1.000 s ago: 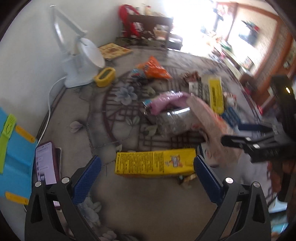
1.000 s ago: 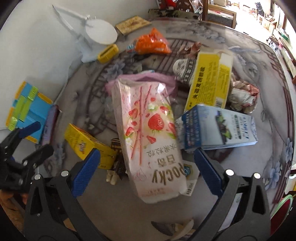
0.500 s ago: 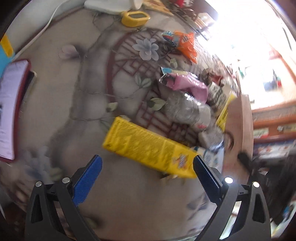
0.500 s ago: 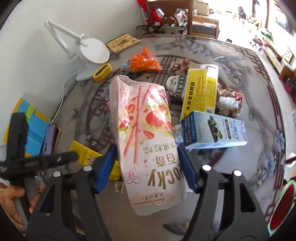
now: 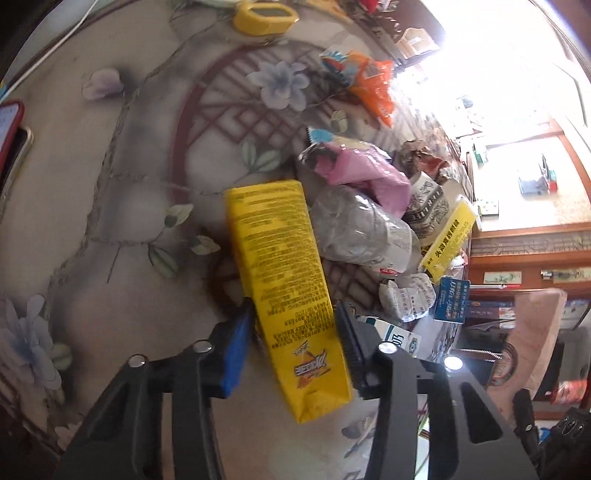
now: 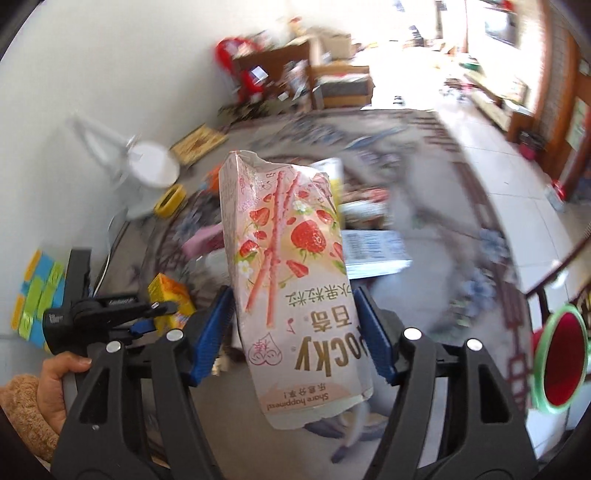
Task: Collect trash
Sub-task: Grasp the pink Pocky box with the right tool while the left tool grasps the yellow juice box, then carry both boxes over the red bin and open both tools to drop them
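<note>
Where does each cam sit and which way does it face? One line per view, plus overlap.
Left wrist: on the left gripper, angled down at the littered table; its pads clamp the yellow box.
Right wrist: on the right gripper, facing across the table to the room; its pads clamp the Pocky box, raised; a hand shows.
Shared: yellow box, left gripper, yellow tape dispenser.

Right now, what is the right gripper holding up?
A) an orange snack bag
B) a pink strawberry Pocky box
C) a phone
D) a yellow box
B: in the right wrist view the right gripper has its blue pads pressed on both sides of the pink strawberry Pocky box, raised off the table.
</note>
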{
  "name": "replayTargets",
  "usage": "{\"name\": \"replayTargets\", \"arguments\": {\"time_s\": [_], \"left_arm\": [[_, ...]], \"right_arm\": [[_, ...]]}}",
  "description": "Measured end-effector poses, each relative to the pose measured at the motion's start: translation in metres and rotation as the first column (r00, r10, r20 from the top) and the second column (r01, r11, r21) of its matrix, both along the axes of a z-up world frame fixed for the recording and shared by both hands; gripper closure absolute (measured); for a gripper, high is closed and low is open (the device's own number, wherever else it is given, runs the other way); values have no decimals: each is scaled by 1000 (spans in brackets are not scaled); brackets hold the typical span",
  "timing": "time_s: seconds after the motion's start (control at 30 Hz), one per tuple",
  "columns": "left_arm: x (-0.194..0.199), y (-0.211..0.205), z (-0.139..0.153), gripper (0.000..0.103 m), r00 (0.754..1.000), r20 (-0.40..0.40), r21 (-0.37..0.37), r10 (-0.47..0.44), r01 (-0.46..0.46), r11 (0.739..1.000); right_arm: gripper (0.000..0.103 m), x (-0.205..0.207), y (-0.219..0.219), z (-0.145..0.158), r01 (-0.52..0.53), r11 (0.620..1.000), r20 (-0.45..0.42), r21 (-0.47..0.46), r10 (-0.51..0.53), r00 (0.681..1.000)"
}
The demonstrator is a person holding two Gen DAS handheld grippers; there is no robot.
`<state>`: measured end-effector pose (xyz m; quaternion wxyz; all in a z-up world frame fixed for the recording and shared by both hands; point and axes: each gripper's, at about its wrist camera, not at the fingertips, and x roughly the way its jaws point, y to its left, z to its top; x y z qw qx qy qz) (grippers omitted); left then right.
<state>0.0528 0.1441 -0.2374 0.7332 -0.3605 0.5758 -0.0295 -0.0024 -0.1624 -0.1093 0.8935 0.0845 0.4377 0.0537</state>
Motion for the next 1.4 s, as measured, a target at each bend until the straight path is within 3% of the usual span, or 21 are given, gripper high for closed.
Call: {"name": "replayTargets", "arguments": {"time_s": [0.2,0.33,0.5,0.63,0.67,0.8,0.87,1.0,1.13,1.27,1.4], "left_arm": [[-10,-26,35,63,989,123,136,-79,62,989],[-24,-70,74,63,947,258,275,-189,116,954],[-40,-170,123,63,840,405,399,-361,193,896],[-55,-270,146,63,697,479,437,-533,337,834],[-55,-291,147,63,673,483,430,-560,375,821],[-60,-384,146,63,549,472,406,-690,559,722],[-63,-433,141,63,476,459,390,-750,650,652],[-73,-508,131,63,371,433,350,-821,771,533],[-83,-572,120,63,294,413,308,-862,846,436],[-94,-619,112,63,233,406,277,-884,890,362],[-98,-659,94,60,194,376,243,-906,923,298]], "right_arm": [[38,-37,-101,9,238,971,43,24,-239,970],[38,-69,-196,-3,423,906,18,14,-423,906],[38,-108,-308,-31,581,814,-57,-5,-580,813],[38,-126,-378,-59,641,765,-125,-53,-642,756],[38,-129,-393,-66,650,758,-144,-65,-651,745],[32,-138,-435,-90,677,731,-197,-84,-678,708],[29,-143,-453,-99,683,725,-216,-89,-684,697],[19,-164,-475,-101,713,695,-195,-92,-715,672],[18,-189,-491,-99,744,660,-190,-101,-747,637],[18,-209,-507,-93,783,614,-175,-102,-786,593],[18,-225,-516,-82,812,574,-148,-105,-817,558]]}}
